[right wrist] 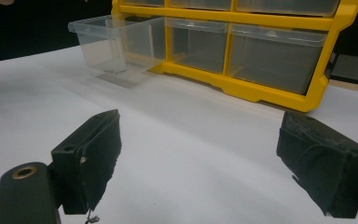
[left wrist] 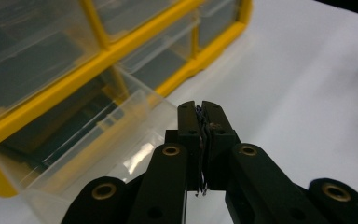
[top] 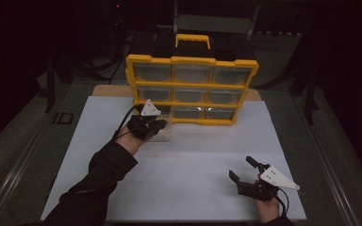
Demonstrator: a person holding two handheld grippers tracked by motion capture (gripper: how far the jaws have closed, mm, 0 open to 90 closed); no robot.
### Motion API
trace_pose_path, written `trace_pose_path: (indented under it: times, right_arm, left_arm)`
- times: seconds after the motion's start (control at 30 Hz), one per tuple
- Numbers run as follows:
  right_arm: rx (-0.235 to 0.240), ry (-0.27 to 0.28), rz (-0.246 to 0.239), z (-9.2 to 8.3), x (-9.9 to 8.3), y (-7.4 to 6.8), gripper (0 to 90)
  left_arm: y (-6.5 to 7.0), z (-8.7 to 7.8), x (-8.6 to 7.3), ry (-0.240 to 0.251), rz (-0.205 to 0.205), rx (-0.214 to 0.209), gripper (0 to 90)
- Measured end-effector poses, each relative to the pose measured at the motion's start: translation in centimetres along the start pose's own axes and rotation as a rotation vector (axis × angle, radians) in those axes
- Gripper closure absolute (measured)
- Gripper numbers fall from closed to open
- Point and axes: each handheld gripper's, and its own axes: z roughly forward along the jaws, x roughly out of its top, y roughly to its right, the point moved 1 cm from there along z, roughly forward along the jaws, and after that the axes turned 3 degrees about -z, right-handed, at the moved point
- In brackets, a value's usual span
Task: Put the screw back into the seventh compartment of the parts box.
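1. Organizer point(top: 192, 89): yellow frame, three rows of clear drawers, black and yellow handle on top; stands upright at the far edge of the white tabletop point(top: 193, 183).
2. Drawer point(top: 162, 134): clear plastic, pulled out of the organizer's bottom-left slot, its front end reaching out over the tabletop. In the right gripper view point(right wrist: 116, 44) it juts out from the frame's left end.
3. Left gripper point(top: 156, 126): just over the pulled-out drawer, right in front of the organizer's bottom-left corner. In the left gripper view point(left wrist: 204, 140) its jaws are pressed together, nothing between them but frayed pad lining; the drawer point(left wrist: 93, 140) lies just to their left.
4. Right gripper point(top: 242, 170): well apart from the organizer, near the tabletop's front right edge, jaws spread wide and empty, pointing toward the organizer point(right wrist: 242, 56).
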Motion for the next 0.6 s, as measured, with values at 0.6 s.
trace_pose_path:
  times: [0.6]
  right_arm:
    - [0.002,-0.001,0.002,0.0,0.0,0.0,13.9]
  left_arm:
    - [-3.1,2.5,-1.3,-0.091,-0.178,0.124,85.7]
